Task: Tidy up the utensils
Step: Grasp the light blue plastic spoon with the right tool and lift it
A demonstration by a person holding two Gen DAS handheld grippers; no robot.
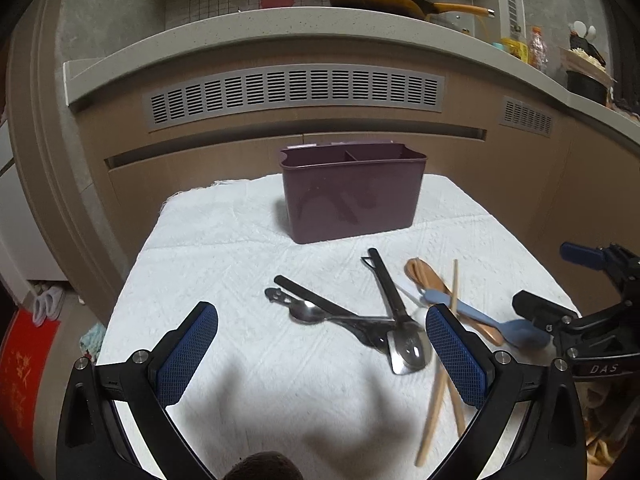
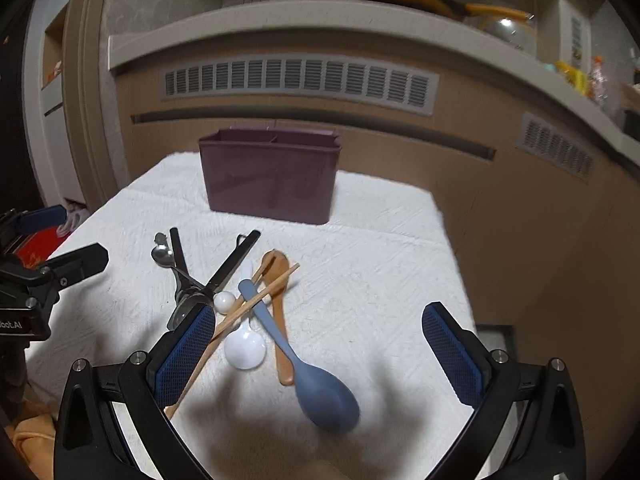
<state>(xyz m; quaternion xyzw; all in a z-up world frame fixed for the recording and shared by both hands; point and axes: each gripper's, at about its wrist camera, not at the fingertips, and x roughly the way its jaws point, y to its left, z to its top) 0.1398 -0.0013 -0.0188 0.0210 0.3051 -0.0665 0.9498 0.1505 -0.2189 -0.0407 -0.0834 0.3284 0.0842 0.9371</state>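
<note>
Utensils [image 2: 256, 300] heaped crosswise on cloth-covered worktop [image 2: 380, 280], just short of empty caddy [image 2: 270, 176]. Left tool [image 1: 322, 354] and right tool [image 2: 318, 350] both spread wide, grasping nothing, poised over heap for first pick.

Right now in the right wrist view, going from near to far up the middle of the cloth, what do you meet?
Blue spoon bowl → white spoon → tip of the wooden spoon → purple utensil holder → cabinet vent grille.
</note>
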